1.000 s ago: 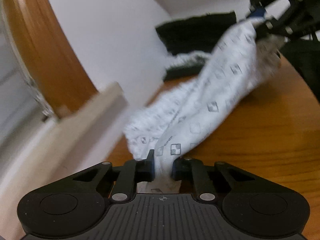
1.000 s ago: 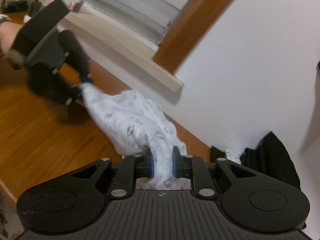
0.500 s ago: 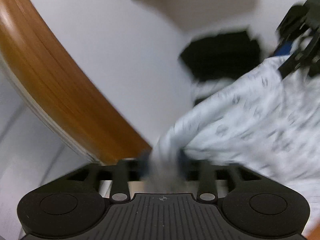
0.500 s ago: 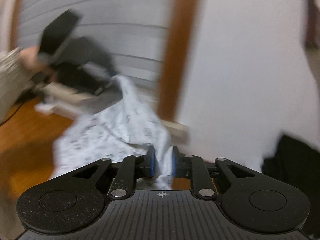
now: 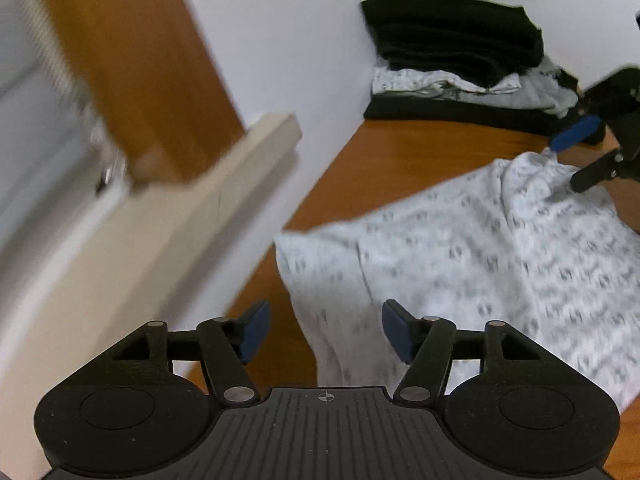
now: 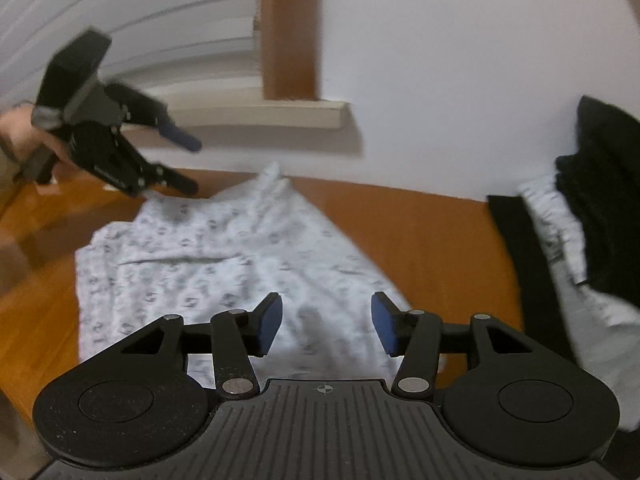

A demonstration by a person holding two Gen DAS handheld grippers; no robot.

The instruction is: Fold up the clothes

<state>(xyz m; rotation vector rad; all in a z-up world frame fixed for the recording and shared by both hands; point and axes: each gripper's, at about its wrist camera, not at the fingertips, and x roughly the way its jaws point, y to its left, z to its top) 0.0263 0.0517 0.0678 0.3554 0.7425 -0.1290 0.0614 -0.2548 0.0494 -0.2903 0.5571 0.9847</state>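
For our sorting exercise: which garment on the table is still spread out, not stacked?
The white patterned garment, lying loose on the wooden table; the other clothes sit in the folded stack by the wall.

Wooden table (image 5: 400,148): patterned garment (image 5: 500,248), folded stack (image 5: 460,68)

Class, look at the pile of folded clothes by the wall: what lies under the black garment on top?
Under the black garment lie a white patterned piece, then a black layer on the table. Anything deeper inside is covered.
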